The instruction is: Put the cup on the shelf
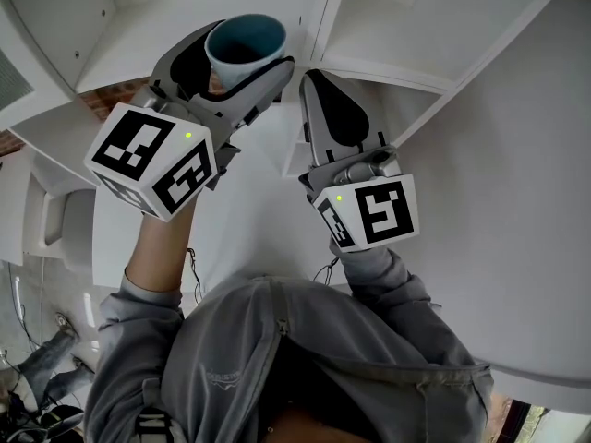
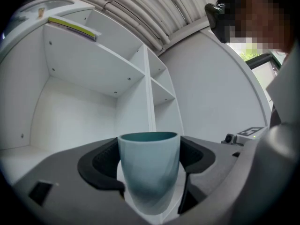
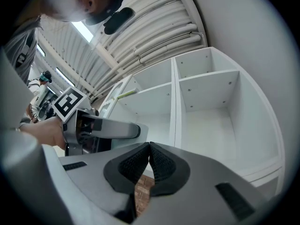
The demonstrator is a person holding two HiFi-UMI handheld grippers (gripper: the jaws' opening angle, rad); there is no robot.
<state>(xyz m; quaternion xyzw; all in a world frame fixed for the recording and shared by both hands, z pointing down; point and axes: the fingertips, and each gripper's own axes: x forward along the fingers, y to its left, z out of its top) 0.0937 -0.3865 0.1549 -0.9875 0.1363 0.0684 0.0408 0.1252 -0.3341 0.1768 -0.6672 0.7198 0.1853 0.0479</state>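
Observation:
A pale teal cup [image 1: 245, 49] stands upright between the jaws of my left gripper [image 1: 238, 70], which is shut on it. In the left gripper view the cup [image 2: 149, 170] fills the gap between the black pads [image 2: 98, 165], held in front of the white shelf unit [image 2: 93, 83]. My right gripper [image 1: 325, 100] is beside it on the right, shut with nothing in it; its pads [image 3: 161, 165] touch in the right gripper view. The left gripper [image 3: 101, 130] shows there at the left.
The white shelf unit [image 3: 201, 102] has several open compartments split by a vertical divider [image 2: 151, 97]. A white wall [image 1: 517, 155] runs on the right. A yellow-green strip [image 2: 72, 26] lies on the top shelf. Brick floor [image 3: 143, 196] shows below.

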